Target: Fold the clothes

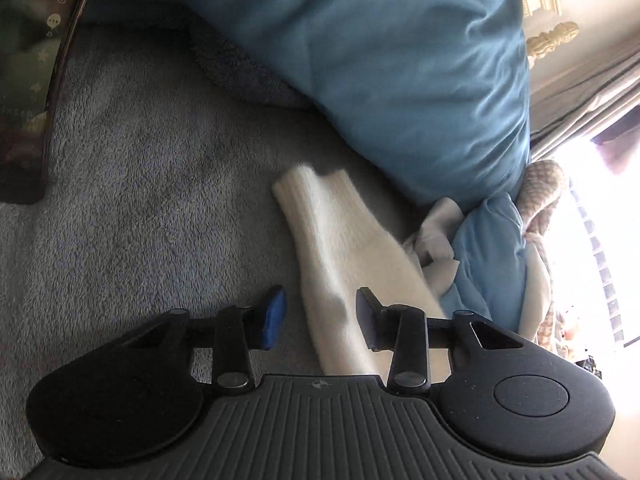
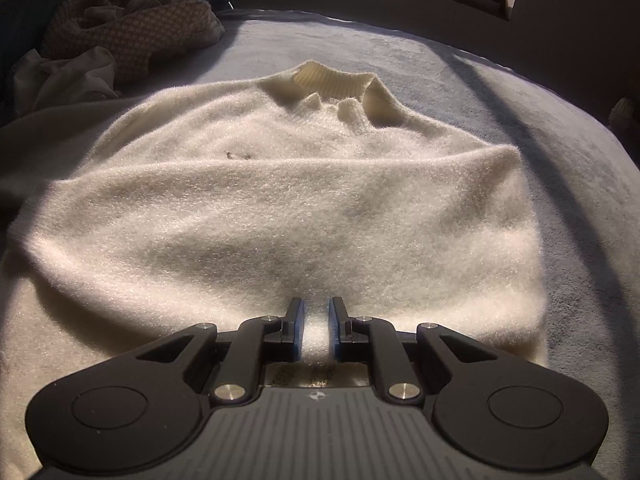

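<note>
While the sweater [image 2: 280,208] lay spread on the bed [image 2: 500,92], right gripper [image 2: 316,326] pinched its hem; left gripper [image 1: 320,316] hung open over the sleeve [image 1: 340,240]. Best to keep the pinch firm and take the sleeve squarely, avoiding bunching.

Open bed left of the sleeve, clutter to its right

Left of the cream fuzzy knit sweater's sleeve [image 1: 340,248] the grey fleece bed cover [image 1: 140,168] lies bare; beyond it bulks a large blue pillow [image 1: 380,60], to its right crumpled blue and white cloths [image 1: 476,252], far left a dark phone screen [image 1: 24,80].
</note>
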The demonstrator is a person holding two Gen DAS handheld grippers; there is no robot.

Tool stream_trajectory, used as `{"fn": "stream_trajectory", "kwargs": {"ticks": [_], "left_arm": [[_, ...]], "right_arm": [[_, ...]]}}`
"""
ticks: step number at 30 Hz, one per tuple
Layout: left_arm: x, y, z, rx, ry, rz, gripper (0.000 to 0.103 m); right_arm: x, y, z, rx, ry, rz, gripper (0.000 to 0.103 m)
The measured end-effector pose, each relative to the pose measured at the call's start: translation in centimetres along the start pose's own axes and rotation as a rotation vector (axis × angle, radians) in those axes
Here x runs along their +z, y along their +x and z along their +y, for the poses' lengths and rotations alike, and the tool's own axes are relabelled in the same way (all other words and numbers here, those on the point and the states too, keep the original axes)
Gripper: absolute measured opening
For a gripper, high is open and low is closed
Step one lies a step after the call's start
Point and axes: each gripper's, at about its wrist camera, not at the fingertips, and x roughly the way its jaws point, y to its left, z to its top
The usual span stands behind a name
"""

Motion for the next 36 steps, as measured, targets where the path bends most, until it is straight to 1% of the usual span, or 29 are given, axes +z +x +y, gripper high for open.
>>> {"fn": "stream_trajectory", "kwargs": {"ticks": [1,2,3,6,10,12,15,18,22,26,27,29,31,32,33,36], "left_arm": [[0.0,0.0,0.0,0.001,0.002,-0.003,0.027],[0.0,0.0,-0.1,0.0,0.007,-0.006,0.017],[-0.1,-0.1,-0.1,-0.003,0.015,-0.01,0.013],[-0.4,-0.9,-0.8,-0.012,0.059,-0.042,0.009],[-1.1,-2.9,-2.7,-0.036,0.136,-0.105,0.008],[-1.6,-4.5,-4.1,-0.061,0.191,-0.144,0.007],[-2.5,-7.0,-6.3,-0.12,0.269,-0.193,0.007],[-4.3,-10.0,-9.8,-0.223,0.369,-0.24,0.007],[-7.3,-13.4,-15.1,-0.401,0.502,-0.244,0.007],[-12.1,-15.6,-19.6,-0.588,0.659,-0.183,0.007],[-13.5,-16.1,-20.3,-0.627,0.703,-0.154,0.007],[-16.6,-16.2,-21.3,-0.697,0.777,-0.064,0.009],[-18.6,-15.4,-20.0,-0.692,0.821,0.034,0.017],[-19.6,-15.0,-19.3,-0.69,0.843,0.083,0.031],[-20.7,-14.6,-18.7,-0.686,0.864,0.132,0.041],[-23.7,-13.3,-16.7,-0.675,0.925,0.28,0.041]], "right_arm": [[0.0,0.0,0.0,-0.001,-0.001,-0.001,0.014],[0.0,0.0,0.0,-0.001,-0.001,-0.002,0.014],[0.0,0.0,0.0,0.0,-0.001,-0.003,0.014],[-0.1,0.0,0.0,0.0,0.0,-0.005,0.014],[-0.1,0.0,0.0,0.002,0.0,-0.007,0.014],[-0.1,0.0,0.0,0.002,0.001,-0.008,0.014],[-0.1,0.0,0.0,0.004,0.005,-0.008,0.014],[-0.1,0.0,-0.1,0.007,0.009,-0.009,0.014],[-0.1,0.0,-0.3,0.016,0.022,-0.011,0.014],[-0.2,-0.1,-0.5,0.025,0.034,-0.017,0.014],[-0.2,-0.1,-0.6,0.028,0.037,-0.018,0.014],[-0.2,-0.1,-0.8,0.035,0.045,-0.021,0.014],[-0.2,-0.2,-0.9,0.04,0.054,-0.023,0.014],[-0.3,-0.2,-1.0,0.043,0.059,-0.024,0.014],[-0.2,-0.2,-1.1,0.048,0.066,-0.025,0.014],[-0.2,-0.2,-1.6,0.069,0.106,-0.025,0.014]]}}
